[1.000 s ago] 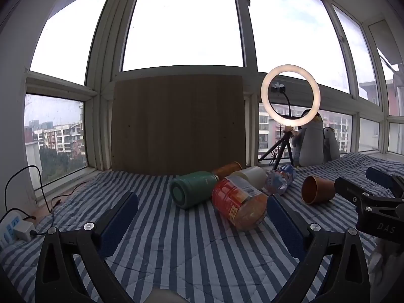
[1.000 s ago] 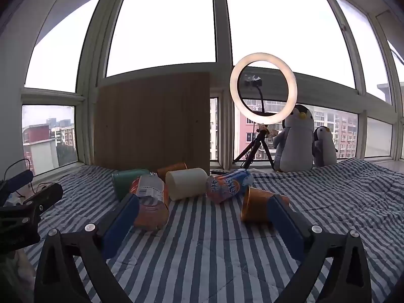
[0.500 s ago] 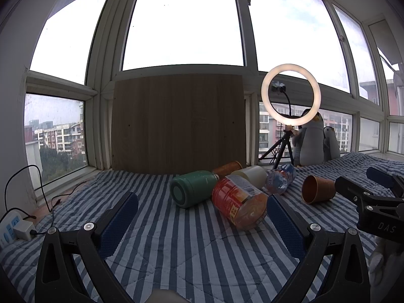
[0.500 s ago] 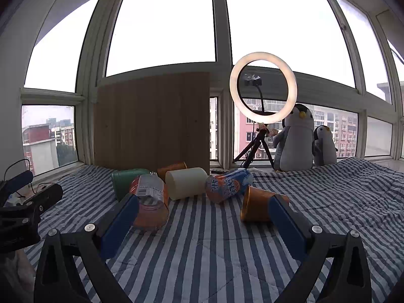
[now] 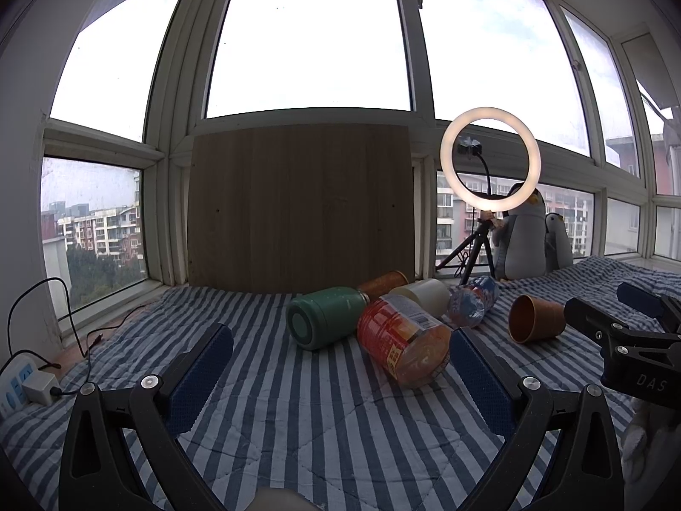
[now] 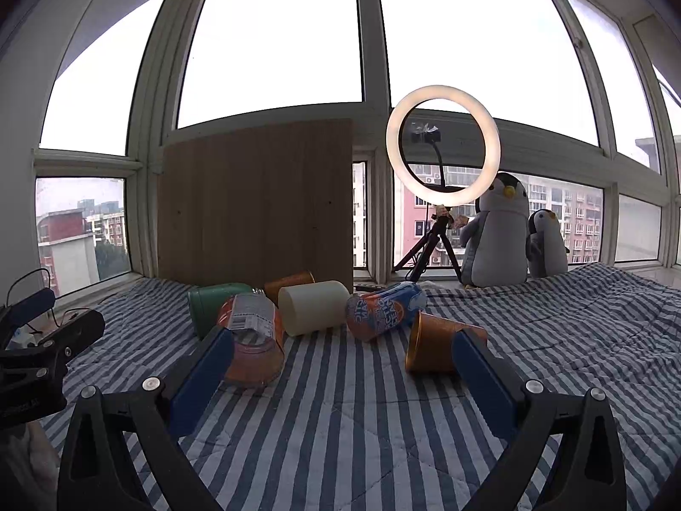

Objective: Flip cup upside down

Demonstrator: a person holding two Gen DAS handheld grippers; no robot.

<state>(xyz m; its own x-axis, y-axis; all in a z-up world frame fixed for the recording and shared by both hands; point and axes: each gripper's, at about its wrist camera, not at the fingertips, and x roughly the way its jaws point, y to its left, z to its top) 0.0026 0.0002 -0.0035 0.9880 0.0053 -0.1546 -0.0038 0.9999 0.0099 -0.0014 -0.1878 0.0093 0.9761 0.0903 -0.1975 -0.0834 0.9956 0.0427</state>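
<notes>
An orange-brown paper cup (image 6: 432,347) lies on its side on the striped blanket, its open mouth facing left; in the left wrist view (image 5: 534,318) it lies at the right. My right gripper (image 6: 340,366) is open and empty, its right finger (image 6: 481,377) just in front of the cup. My left gripper (image 5: 340,368) is open and empty, a short way before the pile of containers. Each gripper shows at the edge of the other's view.
A green flask (image 5: 325,317), an orange bottle (image 5: 404,349), a cream cylinder (image 6: 313,306), a second orange cup (image 6: 289,283) and a blue-orange bottle (image 6: 385,311) lie tumbled together. A wooden board (image 6: 255,204), ring light (image 6: 442,144) and penguin toys (image 6: 496,230) stand behind. A power strip (image 5: 25,385) lies left.
</notes>
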